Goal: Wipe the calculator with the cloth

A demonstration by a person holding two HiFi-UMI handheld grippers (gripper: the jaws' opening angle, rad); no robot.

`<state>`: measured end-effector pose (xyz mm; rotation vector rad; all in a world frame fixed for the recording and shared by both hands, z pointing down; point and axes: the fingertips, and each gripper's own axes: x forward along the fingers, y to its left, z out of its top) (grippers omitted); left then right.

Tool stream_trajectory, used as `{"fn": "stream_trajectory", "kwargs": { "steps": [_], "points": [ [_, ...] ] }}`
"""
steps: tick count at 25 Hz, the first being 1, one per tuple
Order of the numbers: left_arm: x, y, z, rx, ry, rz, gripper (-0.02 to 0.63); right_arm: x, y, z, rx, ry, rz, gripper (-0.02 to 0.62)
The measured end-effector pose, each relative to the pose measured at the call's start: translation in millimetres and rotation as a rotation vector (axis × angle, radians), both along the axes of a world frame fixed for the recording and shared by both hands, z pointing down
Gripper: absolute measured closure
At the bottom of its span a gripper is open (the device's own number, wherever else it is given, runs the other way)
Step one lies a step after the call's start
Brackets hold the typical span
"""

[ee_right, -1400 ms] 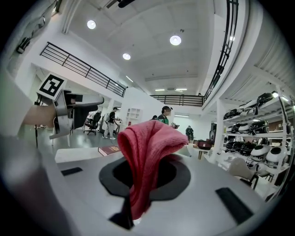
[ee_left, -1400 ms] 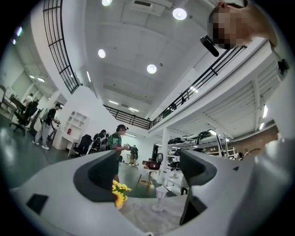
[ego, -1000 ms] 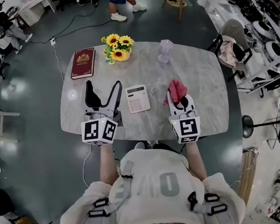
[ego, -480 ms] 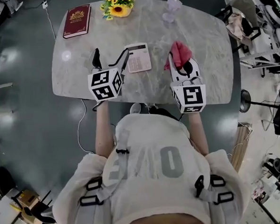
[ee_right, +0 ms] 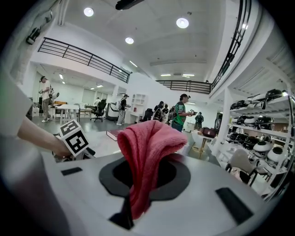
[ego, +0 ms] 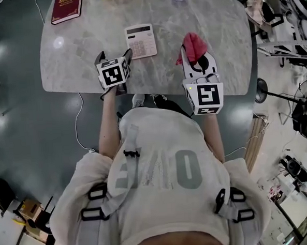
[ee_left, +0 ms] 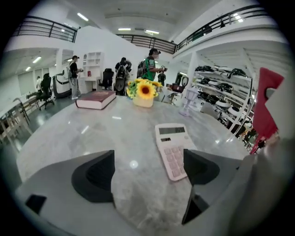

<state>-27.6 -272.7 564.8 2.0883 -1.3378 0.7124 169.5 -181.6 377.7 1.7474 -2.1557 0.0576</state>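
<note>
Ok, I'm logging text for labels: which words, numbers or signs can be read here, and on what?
"ONE": big grey letters on the person's top, seen upside down, the E partly under a strap.
Red book: gold cover print too small to read.
Calculator: keys and display too blurred to read.
Cloth: no print.
Cubes on the left gripper and right gripper: black-and-white marker squares, no letters.

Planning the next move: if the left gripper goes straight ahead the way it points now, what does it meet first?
Probably the calculator: its near end lies just ahead of the open left gripper, toward the right jaw.
</note>
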Motion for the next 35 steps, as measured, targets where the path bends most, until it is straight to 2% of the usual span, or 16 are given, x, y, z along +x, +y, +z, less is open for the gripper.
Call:
{"fn": "stream_trajectory", "kwargs": {
  "steps": [4,7,11,16,25,28,31,33,35],
  "points": [
    [-2.3,10.2,31.3,-0.101,-0.036,-0.008,0.133,6.5,7.0,9.6,-0.02,0.001,0.019,0.535],
    [-4.5,11.1,42.8,-0.135,-0.094,0.0,0.133,13.0,8.0,13.2,-0.029,-0.003,0.033,0.534],
    [-10.4,14.0,50.7,-0.18,-0.125,-0.022,0.133,19.9,8.5,16.5,-0.037,-0.006,0.042,0.534],
    [-10.5,14.4,60.6,-0.257,-0.092,-0.035,0.133,21.2,2.9,21.9,-0.051,-0.008,0.041,0.534],
    [-10.5,12.9,67.3,-0.362,-0.116,-0.018,0.132,10.1,-9.8,31.4,-0.063,0.011,0.004,0.535],
    [-10.2,13.1,68.5,-0.373,-0.117,-0.014,0.132,5.6,-19.3,32.5,-0.069,0.058,-0.04,0.534],
    [-9.7,11.7,70.0,-0.381,-0.119,-0.009,0.132,0.8,-37.0,35.5,-0.09,0.149,-0.103,0.534],
    [-9.3,12.1,70.2,-0.385,-0.12,-0.011,0.132,-3.4,-51.9,41.1,-0.117,0.244,-0.161,0.534],
    [-9.7,13.5,70.6,-0.39,-0.119,-0.013,0.132,-9.9,-67.4,50.5,-0.157,0.383,-0.241,0.535]
  ]
}}
